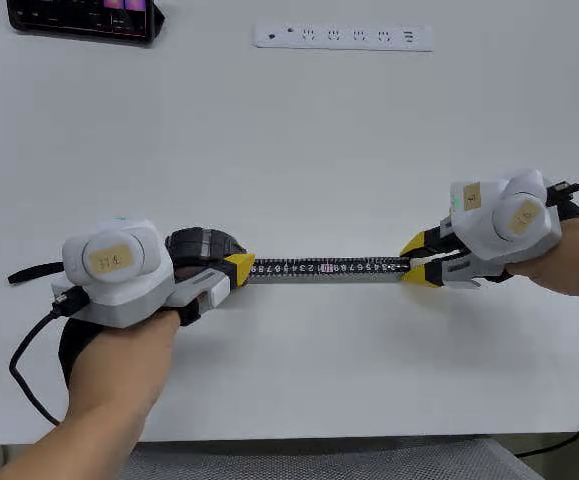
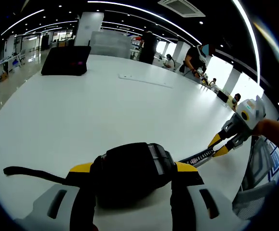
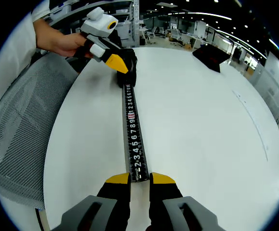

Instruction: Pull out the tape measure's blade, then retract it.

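The black tape measure case (image 1: pixel 201 247) lies on the white table (image 1: pixel 299 150), and my left gripper (image 1: pixel 219 258) is shut on it. In the left gripper view the case (image 2: pixel 129 171) sits between the yellow-tipped jaws of that gripper (image 2: pixel 134 168). The blade (image 1: pixel 327 267) is drawn out flat to the right, numbers up. My right gripper (image 1: pixel 416 260) is shut on the blade's end. In the right gripper view the blade (image 3: pixel 132 127) runs from my right gripper (image 3: pixel 139 179) up to the case (image 3: pixel 128 65) and the left gripper (image 3: pixel 111 57).
A white power strip (image 1: pixel 344 37) lies at the table's far side, a dark device (image 1: pixel 84 17) at the far left corner. The case's black strap (image 1: pixel 34 272) trails left. A grey mesh chair (image 3: pixel 19 139) stands at the near edge. People are at the far desks.
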Demonstrator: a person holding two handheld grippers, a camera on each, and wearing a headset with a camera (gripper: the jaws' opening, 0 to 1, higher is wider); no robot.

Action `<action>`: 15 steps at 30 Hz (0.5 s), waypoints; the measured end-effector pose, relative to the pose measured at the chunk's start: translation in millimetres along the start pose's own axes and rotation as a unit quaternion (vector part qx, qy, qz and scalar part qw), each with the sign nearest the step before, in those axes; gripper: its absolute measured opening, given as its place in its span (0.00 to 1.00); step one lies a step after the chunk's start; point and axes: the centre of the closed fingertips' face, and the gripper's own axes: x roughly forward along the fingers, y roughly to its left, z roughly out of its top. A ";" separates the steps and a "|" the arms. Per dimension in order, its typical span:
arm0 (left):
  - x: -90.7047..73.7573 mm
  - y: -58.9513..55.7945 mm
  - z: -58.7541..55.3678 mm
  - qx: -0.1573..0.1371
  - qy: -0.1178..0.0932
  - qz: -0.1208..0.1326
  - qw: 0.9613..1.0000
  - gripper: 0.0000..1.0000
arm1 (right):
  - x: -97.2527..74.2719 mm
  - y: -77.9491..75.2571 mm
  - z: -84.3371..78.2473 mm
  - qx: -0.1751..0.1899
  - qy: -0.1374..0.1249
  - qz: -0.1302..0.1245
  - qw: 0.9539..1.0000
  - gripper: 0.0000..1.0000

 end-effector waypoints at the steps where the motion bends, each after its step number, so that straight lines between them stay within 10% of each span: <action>1: 0.1 0.2 0.0 0.000 0.000 0.000 1.000 0.59 | 0.4 0.2 0.9 0.000 -0.001 0.001 1.000 0.11; 15: -0.3 -0.1 0.5 -0.002 -0.002 -0.003 1.000 0.59 | 10.9 0.1 18.2 -0.002 -0.014 0.008 1.000 0.11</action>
